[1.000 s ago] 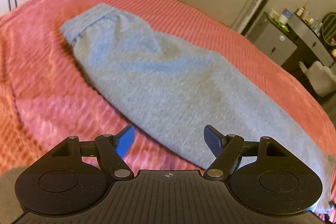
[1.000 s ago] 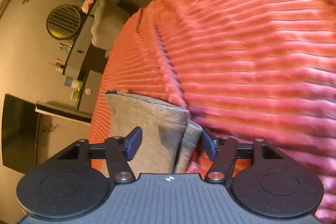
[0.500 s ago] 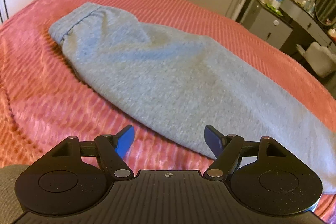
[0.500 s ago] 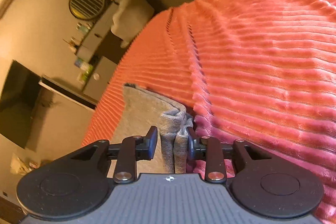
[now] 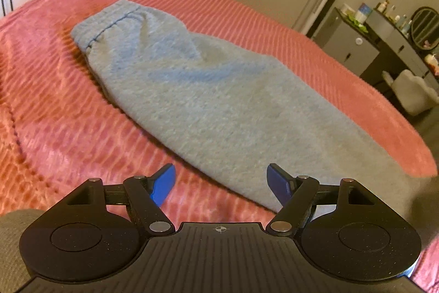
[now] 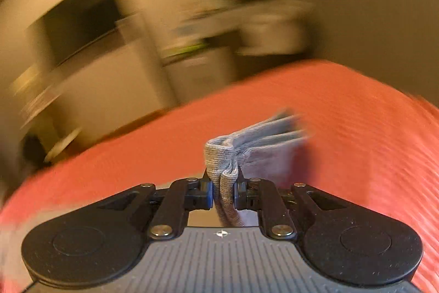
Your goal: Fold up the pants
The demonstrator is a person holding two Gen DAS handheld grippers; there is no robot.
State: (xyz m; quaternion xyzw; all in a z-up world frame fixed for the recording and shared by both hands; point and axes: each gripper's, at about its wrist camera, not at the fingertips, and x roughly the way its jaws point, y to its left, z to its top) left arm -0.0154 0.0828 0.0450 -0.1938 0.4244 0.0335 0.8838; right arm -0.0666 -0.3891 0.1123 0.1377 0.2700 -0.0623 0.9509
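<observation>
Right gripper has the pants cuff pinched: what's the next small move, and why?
Probably carry the cuff toward the waistband. The right gripper has just closed on it, the pants lie full length, and the left gripper is open and empty.

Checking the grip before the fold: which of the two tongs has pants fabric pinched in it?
The right tongs, which have just been closing, pinch the grey pants cuff. The left tongs gape empty above them.

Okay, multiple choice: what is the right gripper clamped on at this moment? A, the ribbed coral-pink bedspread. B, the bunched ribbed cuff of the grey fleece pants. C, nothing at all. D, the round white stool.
B: in the right wrist view the right gripper pinches the bunched ribbed cuff of the grey fleece pants between its closed jaws.
</observation>
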